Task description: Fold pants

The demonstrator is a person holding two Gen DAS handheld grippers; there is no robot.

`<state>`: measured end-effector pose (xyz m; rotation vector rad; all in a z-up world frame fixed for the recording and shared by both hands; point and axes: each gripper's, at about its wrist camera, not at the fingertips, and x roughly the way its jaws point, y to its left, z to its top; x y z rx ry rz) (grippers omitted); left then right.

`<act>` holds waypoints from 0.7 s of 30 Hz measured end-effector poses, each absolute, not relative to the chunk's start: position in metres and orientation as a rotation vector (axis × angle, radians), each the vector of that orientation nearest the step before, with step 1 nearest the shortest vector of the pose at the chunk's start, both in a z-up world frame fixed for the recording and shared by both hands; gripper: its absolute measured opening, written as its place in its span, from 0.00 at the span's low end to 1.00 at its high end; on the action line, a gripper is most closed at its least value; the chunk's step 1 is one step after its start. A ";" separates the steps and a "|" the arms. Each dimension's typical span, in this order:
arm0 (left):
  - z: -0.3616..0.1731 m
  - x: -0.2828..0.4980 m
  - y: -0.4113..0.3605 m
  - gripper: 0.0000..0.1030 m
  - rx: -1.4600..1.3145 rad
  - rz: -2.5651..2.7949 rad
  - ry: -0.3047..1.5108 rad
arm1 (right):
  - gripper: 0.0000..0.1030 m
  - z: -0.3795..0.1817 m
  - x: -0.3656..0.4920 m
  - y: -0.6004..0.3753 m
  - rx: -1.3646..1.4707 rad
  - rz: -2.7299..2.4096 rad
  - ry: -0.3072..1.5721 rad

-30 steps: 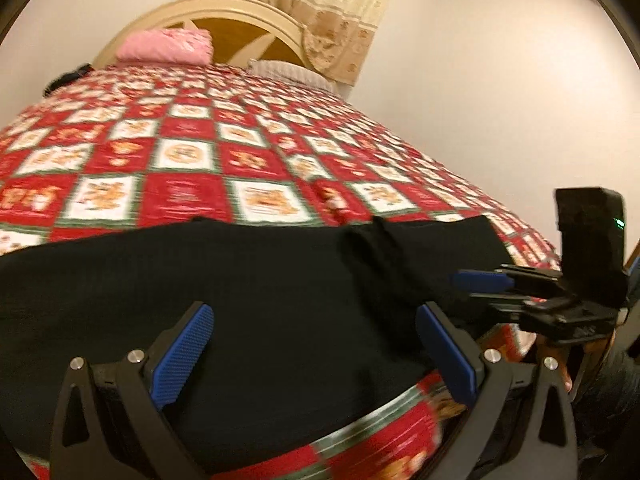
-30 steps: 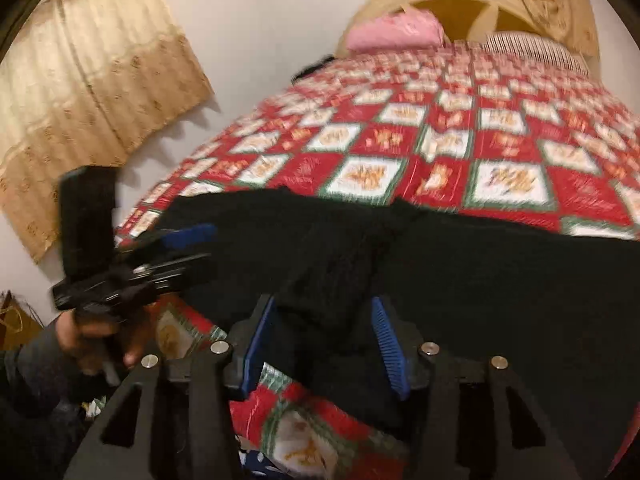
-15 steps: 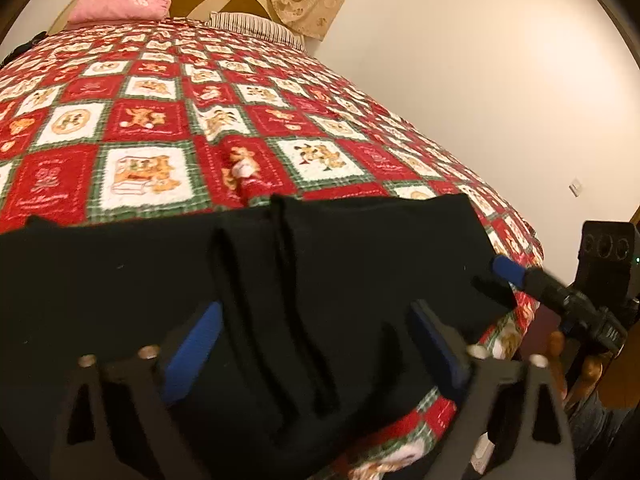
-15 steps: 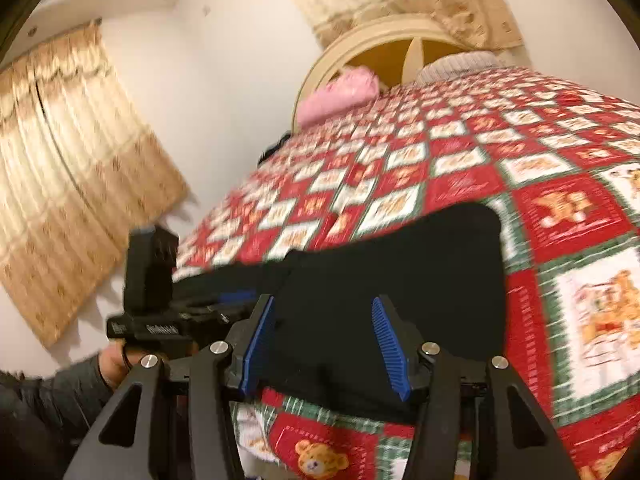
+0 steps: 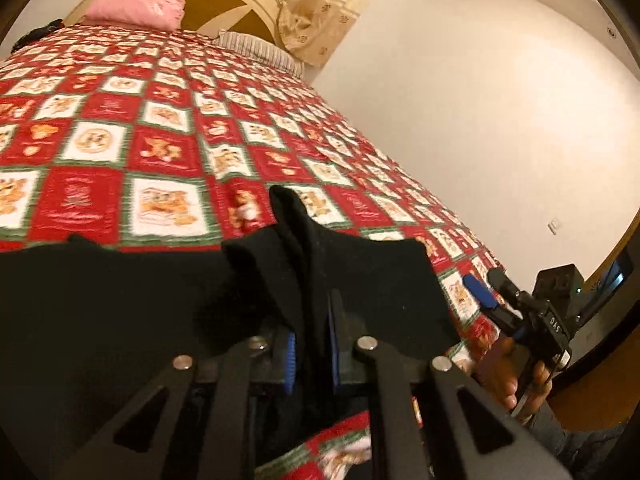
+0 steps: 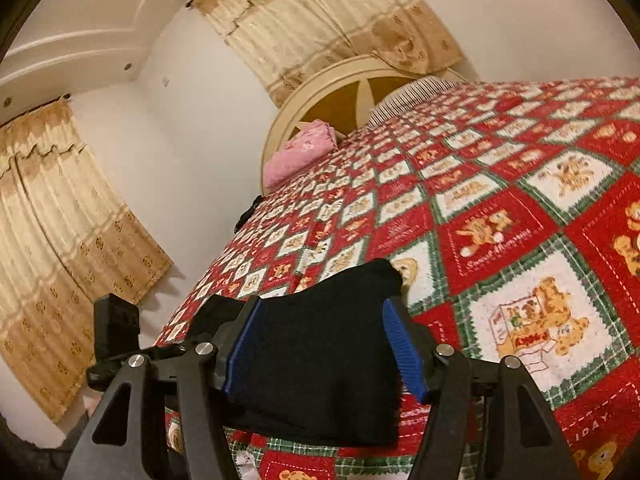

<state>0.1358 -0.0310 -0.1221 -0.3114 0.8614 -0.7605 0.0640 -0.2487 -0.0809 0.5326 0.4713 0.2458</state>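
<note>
Black pants (image 5: 120,300) x1, pinched in closing left gripper (image 5: 311,350).

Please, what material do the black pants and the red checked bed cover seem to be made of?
The black pants: probably a soft knit or fleece, matte with no shine; they bunch into thick rounded folds between the left gripper pads. The bed cover: likely a printed, terry-like cotton; its white squares look slightly fuzzy and the bear pictures look printed. The exact fibre cannot be told.
</note>
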 end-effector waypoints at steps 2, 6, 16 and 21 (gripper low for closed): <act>-0.132 0.136 -0.027 0.13 -0.287 -0.736 0.889 | 0.61 -0.078 0.062 -0.240 0.496 0.279 0.467; -0.164 0.142 -0.027 0.13 -0.273 -0.680 0.957 | 0.62 -0.087 0.070 -0.213 0.409 0.358 0.564; -0.157 0.132 -0.036 0.32 -0.120 -0.629 0.878 | 0.62 -0.104 0.083 -0.197 0.299 0.304 0.699; -0.144 0.122 -0.025 0.66 -0.038 -0.560 0.791 | 0.62 -0.087 0.076 -0.160 0.188 0.400 0.674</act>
